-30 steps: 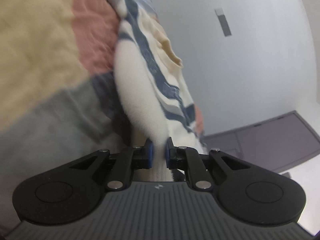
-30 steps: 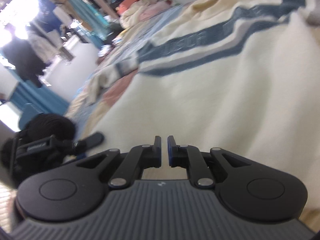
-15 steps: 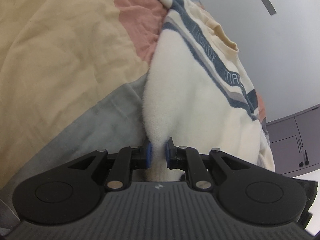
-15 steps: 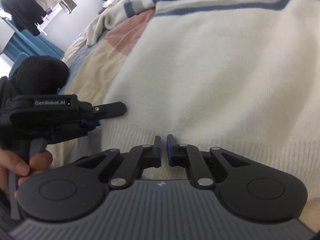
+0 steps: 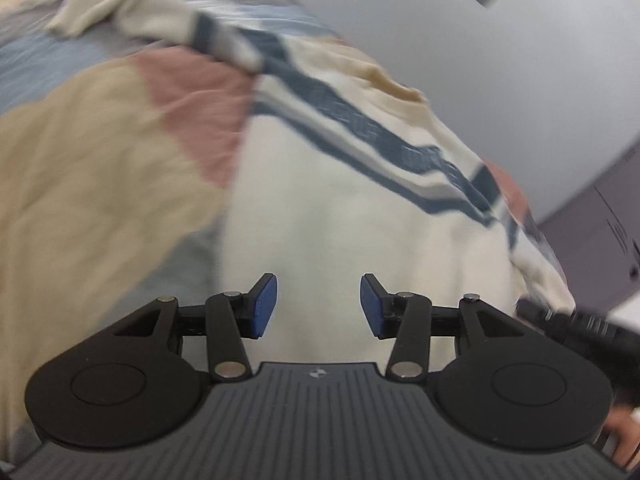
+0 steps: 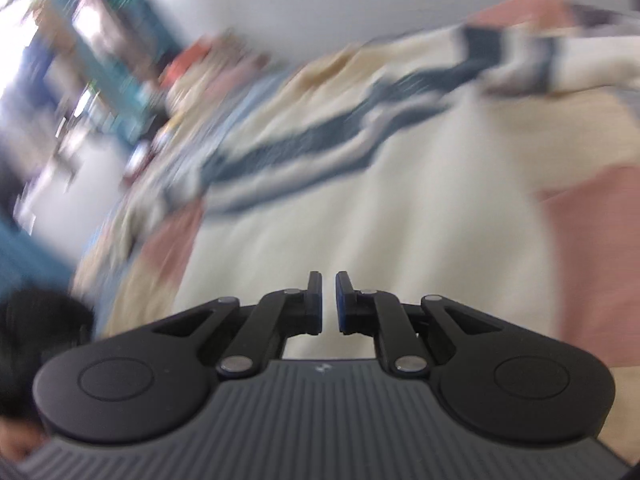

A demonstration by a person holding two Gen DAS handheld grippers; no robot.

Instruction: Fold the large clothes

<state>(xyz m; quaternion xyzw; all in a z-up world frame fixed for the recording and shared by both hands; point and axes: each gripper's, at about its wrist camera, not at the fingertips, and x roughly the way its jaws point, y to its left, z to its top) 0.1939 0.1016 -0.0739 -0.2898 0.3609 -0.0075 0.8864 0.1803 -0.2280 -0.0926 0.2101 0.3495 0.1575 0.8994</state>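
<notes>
Cream sweater (image 5: 340,208) lies spread ahead of the left gripper (image 5: 318,306)

The left gripper (image 5: 318,306) hangs above a cream sweater (image 5: 340,216), its jaws having just been opening; its 2 blue pads (image 5: 264,306) now stand apart with nothing pinched between them. The sweater lies spread on a patchwork bedspread (image 5: 92,184) of tan, pink and grey-blue blocks. Dark blue and grey stripes (image 5: 360,124) cross its chest, and 1 sleeve (image 5: 120,4) trails toward the top left. A pale wall (image 5: 500,60) rises behind. The picture is motion-blurred.
</notes>
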